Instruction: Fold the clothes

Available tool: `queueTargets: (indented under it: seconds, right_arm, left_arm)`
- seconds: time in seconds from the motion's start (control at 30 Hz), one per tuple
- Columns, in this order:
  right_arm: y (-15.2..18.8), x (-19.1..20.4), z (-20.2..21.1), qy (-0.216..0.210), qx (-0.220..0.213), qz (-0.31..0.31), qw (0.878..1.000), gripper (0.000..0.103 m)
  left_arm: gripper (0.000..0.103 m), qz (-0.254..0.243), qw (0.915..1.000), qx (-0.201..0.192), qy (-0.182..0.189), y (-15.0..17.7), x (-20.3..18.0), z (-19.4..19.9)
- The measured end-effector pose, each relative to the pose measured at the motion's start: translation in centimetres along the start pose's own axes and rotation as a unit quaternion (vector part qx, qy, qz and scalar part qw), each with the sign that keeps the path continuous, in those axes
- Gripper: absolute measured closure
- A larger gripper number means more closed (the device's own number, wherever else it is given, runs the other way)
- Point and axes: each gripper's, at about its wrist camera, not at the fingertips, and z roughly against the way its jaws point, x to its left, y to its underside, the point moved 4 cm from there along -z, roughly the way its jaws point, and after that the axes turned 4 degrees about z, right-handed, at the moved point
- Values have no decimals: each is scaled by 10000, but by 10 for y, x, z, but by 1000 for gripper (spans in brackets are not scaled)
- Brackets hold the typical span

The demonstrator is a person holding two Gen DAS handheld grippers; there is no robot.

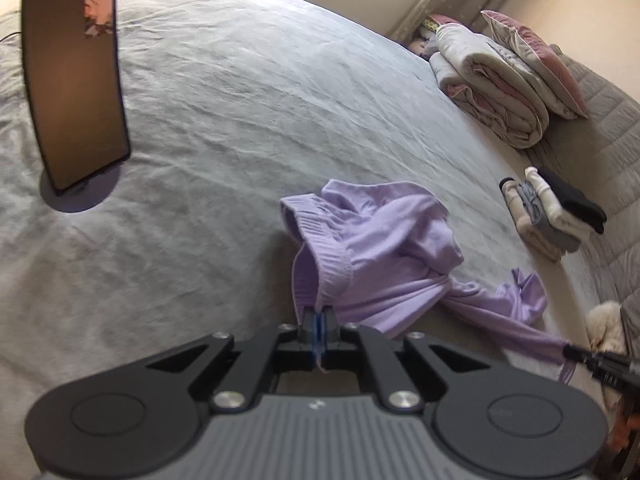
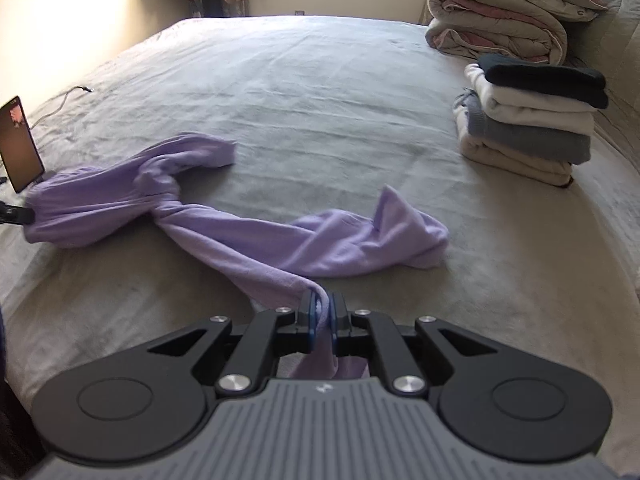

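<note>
Lilac trousers (image 2: 224, 232), soft knit with a ribbed waistband (image 1: 320, 240), lying twisted on the grey bed sheet (image 2: 320, 100). Waistband end bunched and lifted at one side; legs wrung into a rope through the middle. One leg end flops loose on the sheet, cuff (image 2: 404, 232) crumpled; the other raised off it

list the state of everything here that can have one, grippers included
left gripper: shut on the purple garment's ribbed hem
right gripper: shut on the garment's other end
purple garment: unfolded, twisted mid-length, lying on the bed
clothes stack: folded, piled
phone: propped upright, screen lit
duvet: folded
</note>
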Motion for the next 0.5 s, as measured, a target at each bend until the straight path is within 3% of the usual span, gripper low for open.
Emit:
queueTargets:
  seconds: [0.17, 0.4, 0.5]
  right_arm:
    - [5, -12, 2, 137, 97, -74, 9998, 95]
    - [12, -24, 0, 135, 276, -191, 9993, 95]
    - [12, -22, -1, 77, 318, -195, 9993, 93]
  left_arm:
    - [102, -121, 9998, 114, 74, 9, 13, 10]
    - [101, -763, 9953, 590, 41, 26, 13, 1]
    - [92, -799, 9947, 650, 22, 26, 13, -2]
